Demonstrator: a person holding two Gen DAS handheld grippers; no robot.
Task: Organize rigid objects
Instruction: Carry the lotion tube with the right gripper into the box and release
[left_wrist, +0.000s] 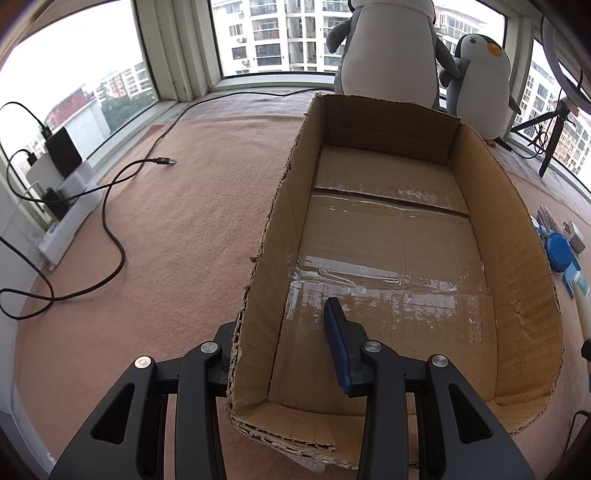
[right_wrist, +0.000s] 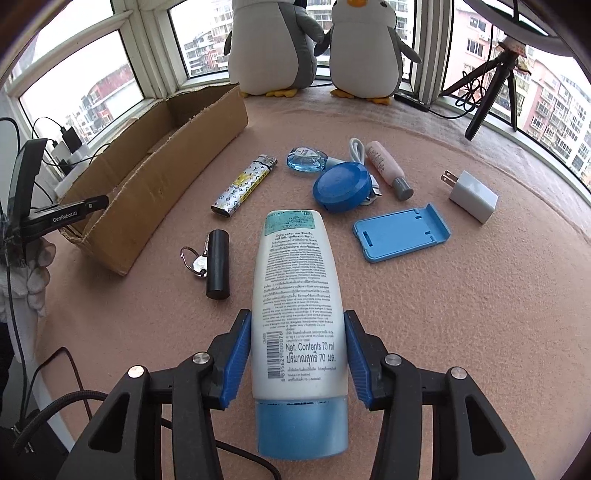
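Observation:
An empty cardboard box (left_wrist: 517, 236) lies on the pink cloth; it also shows in the right wrist view (right_wrist: 155, 177). My left gripper (left_wrist: 284, 339) straddles the box's near left wall, one finger outside, the blue-padded finger (left_wrist: 338, 347) inside, with a wide gap. My right gripper (right_wrist: 297, 354) has its blue pads on both sides of a white lotion tube (right_wrist: 297, 295) with a blue cap, lying on the cloth. Beyond lie a lighter (right_wrist: 245, 184), a black cylinder with keys (right_wrist: 218, 264), a blue round case (right_wrist: 341, 186), a blue phone stand (right_wrist: 400, 232), a white charger plug (right_wrist: 472, 195) and a pink tube (right_wrist: 388, 170).
Two plush penguins (right_wrist: 317, 44) stand at the window. A tripod (right_wrist: 495, 88) stands at the right. A black cable (left_wrist: 110, 221) and power strip with chargers (left_wrist: 62, 192) lie left of the box. A small blue bottle (right_wrist: 304, 162) and white cable (right_wrist: 358, 147) lie among the items.

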